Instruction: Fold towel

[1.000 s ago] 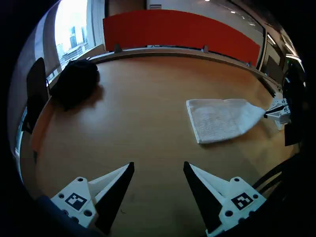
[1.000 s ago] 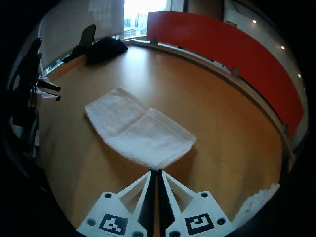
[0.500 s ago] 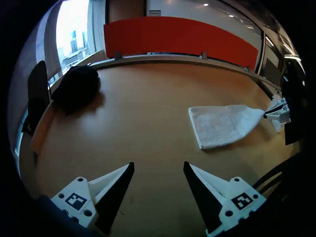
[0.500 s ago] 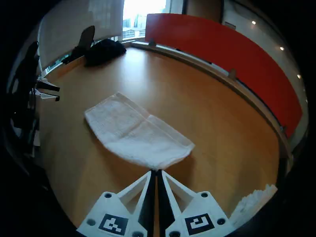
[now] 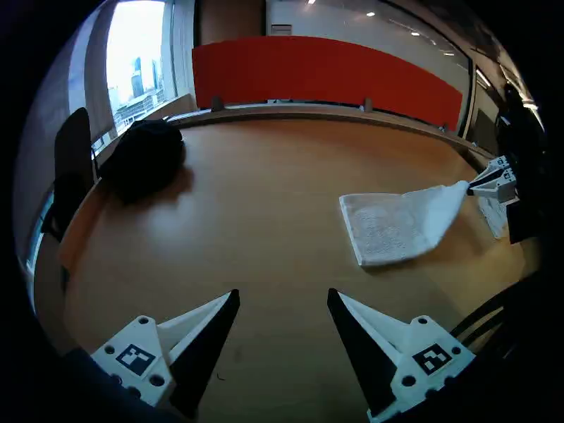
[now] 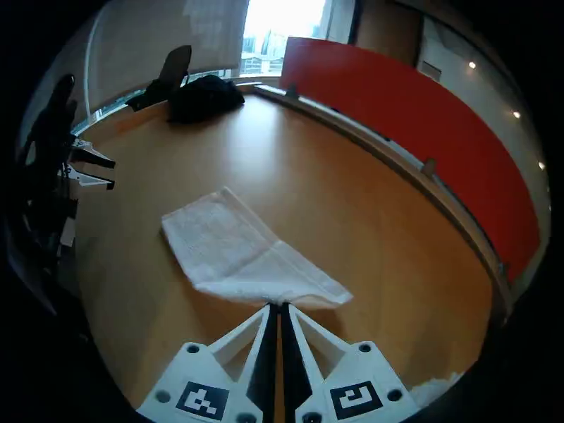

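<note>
A white towel (image 5: 391, 227) lies folded on the wooden table (image 5: 268, 190), to the right in the left gripper view. Its right corner is pulled up off the table by my right gripper (image 5: 471, 186), which is shut on it. In the right gripper view the towel (image 6: 225, 247) stretches away from my right gripper (image 6: 280, 310), whose fingers are pressed together on the near corner. My left gripper (image 5: 282, 299) hovers open over bare wood, well left of the towel, with nothing between its fingers. That left gripper (image 6: 99, 173) sits at the far left edge of the right gripper view, held by a person.
A black bag (image 5: 141, 158) rests at the table's far left corner, with a dark chair (image 5: 70, 166) beside it. A red partition (image 5: 324, 70) runs along the table's far edge. Another white cloth (image 6: 440, 386) lies near the right gripper.
My right gripper has risen with the towel corner, lifting that end off the table and drawing it over the rest. The left gripper has stayed open and nearly still.
</note>
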{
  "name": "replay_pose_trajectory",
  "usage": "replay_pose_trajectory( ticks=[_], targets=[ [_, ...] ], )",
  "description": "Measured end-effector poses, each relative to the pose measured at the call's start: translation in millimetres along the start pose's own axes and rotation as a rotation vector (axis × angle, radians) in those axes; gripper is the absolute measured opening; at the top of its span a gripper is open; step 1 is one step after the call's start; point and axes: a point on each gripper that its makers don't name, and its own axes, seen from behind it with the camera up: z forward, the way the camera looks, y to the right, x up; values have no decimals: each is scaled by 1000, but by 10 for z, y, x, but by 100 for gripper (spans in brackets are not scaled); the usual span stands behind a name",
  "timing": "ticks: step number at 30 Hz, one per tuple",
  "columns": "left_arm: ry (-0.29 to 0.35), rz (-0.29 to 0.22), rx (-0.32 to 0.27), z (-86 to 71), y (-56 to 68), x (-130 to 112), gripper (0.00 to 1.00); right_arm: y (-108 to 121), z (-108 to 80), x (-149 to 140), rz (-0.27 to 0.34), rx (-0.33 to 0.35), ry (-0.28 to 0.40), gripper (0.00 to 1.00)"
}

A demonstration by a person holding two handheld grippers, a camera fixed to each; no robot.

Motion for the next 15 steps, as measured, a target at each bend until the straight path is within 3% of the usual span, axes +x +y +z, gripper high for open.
replay_pose_trajectory(
  ticks=[8,15],
  targets=[
    [8,-7,8,-19,-21,-7,92,-116,56,453,-78,40,52,3],
    [21,-3,18,-36,-44,10,92,-187,109,620,-127,69,56,3]
  ],
)
